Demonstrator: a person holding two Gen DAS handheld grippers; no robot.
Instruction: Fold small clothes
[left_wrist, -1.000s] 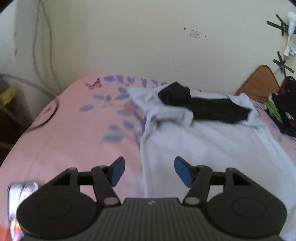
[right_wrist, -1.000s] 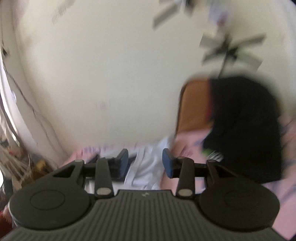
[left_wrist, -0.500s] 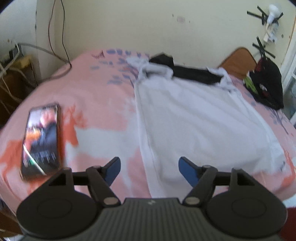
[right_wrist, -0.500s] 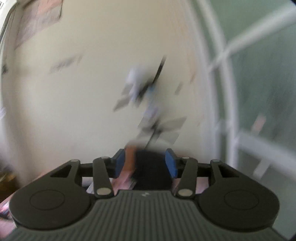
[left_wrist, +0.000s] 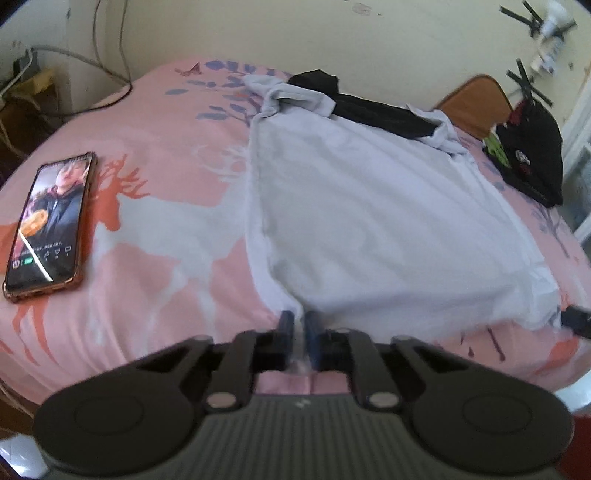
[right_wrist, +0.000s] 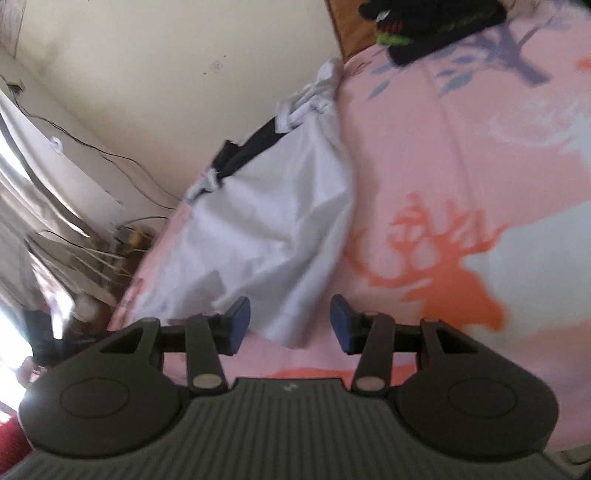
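Note:
A pale lilac-white T-shirt (left_wrist: 376, 206) lies spread flat on the pink bed, its collar end at the far wall. A black garment (left_wrist: 369, 107) lies across that far end. My left gripper (left_wrist: 298, 325) is shut on the shirt's near left hem corner. In the right wrist view the shirt (right_wrist: 273, 229) hangs down to the near bed edge, and its near right corner sits between the fingers of my open right gripper (right_wrist: 290, 321). A dark tip of the right gripper shows at the shirt's right corner in the left wrist view (left_wrist: 576, 319).
A phone (left_wrist: 48, 225) with a lit screen lies on the bed's left side. A black bag (left_wrist: 532, 155) sits at the far right by a brown headboard (left_wrist: 476, 103). Cables hang on the left wall. The bedsheet (left_wrist: 155, 155) is pink with a deer print.
My left gripper pulled back to the shirt's near hem and closed on its left corner. My right gripper swung down from the wall to the shirt's near right corner, still open.

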